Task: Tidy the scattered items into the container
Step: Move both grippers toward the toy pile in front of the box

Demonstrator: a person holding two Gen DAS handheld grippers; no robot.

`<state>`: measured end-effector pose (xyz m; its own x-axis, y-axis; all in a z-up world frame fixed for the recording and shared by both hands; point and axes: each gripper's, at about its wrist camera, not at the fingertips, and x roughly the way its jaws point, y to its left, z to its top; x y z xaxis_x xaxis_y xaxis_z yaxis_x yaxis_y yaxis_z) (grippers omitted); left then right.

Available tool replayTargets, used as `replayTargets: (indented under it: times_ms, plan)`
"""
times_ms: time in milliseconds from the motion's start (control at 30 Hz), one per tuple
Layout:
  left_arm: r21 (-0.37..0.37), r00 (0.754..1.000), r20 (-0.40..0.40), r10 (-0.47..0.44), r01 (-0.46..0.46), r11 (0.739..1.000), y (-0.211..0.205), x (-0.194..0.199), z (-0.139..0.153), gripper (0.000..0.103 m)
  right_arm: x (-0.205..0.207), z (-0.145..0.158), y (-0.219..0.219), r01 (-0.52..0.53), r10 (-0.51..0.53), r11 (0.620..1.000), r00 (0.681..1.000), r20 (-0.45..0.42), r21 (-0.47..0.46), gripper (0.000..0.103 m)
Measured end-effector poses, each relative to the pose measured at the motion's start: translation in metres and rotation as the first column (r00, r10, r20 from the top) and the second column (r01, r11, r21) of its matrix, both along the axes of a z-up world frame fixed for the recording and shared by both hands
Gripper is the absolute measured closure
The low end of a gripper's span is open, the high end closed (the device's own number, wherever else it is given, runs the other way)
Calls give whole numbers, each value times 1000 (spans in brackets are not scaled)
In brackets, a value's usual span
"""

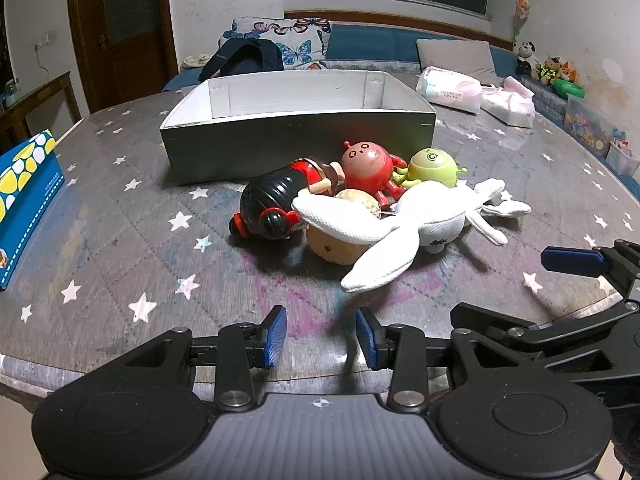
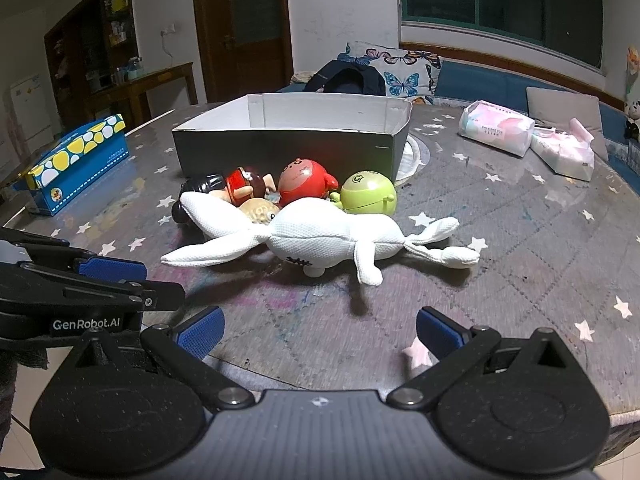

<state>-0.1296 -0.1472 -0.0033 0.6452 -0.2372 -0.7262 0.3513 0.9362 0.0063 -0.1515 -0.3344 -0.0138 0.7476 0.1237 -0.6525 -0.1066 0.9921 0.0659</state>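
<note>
Toys lie heaped ahead of both sets of jaws, before the empty grey cardboard box (image 2: 288, 148). I keep my left gripper (image 1: 320, 336) and right gripper (image 2: 320, 330) released, empty. I'd take the white fabric long-eared rabbit (image 2: 320, 240) first, pinching its body, since it overlies the others.

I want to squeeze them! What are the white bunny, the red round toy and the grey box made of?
The white bunny looks like soft stuffed fabric: its surface is woven and dimpled, with seams and floppy ears. The red round toy seems hard, glossy plastic, since light glints off it. The grey box is probably cardboard: thin flat walls with folded flaps, matte finish.
</note>
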Motion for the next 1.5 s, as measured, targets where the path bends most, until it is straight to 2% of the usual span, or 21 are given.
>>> replayTargets:
  times_ms: [1500]
  plan:
    - [7,999,-38,3,-3,1000,-3,18,-3,62,21,-6,-4,8,-8,1000,999,-34,15,0]
